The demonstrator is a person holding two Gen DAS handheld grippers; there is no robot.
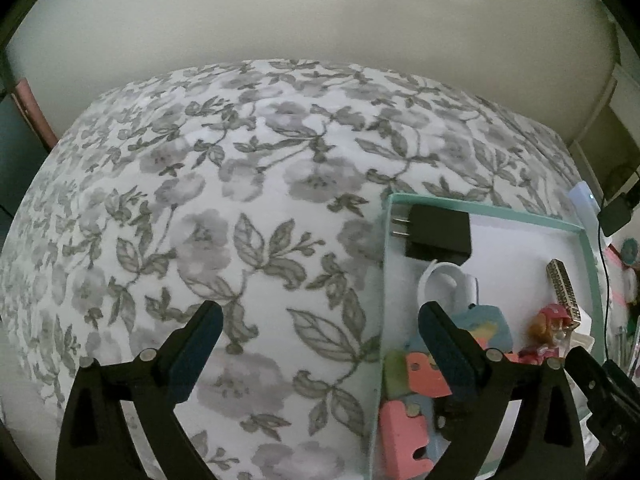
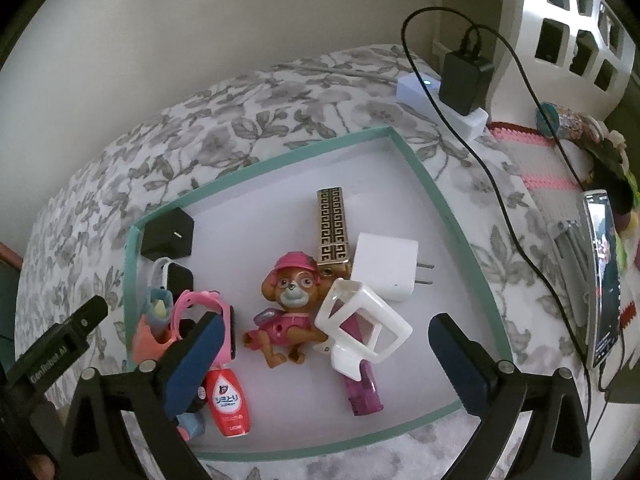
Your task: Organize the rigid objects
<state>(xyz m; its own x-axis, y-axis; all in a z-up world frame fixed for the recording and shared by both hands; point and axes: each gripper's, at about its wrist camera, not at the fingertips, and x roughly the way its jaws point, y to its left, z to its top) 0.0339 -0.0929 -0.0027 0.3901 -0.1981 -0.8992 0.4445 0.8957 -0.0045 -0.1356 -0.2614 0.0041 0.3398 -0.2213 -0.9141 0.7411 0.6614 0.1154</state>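
Right gripper (image 2: 324, 332) at bottom centre of frame, fingers (image 2: 200, 344) spread wide with nothing between, poised above a shallow teal-rimmed tray (image 2: 420, 184) resting on a floral bedspread (image 2: 120, 152). At tray centre, a pink-hatted toy dog (image 2: 290, 300); directly to its right, a white plastic frame (image 2: 360, 320) lying over a purple item (image 2: 362, 394). Above those, a gold patterned bar (image 2: 333, 228) just beside a white plug adapter (image 2: 386, 266). Along the tray's left side, a black adapter (image 2: 167, 234), a pink watch (image 2: 200, 304) and a red bottle (image 2: 231, 404). At upper right, a white power strip (image 2: 416, 88) with a black charger (image 2: 464, 80) plugged in; at right edge, a phone (image 2: 604, 276).
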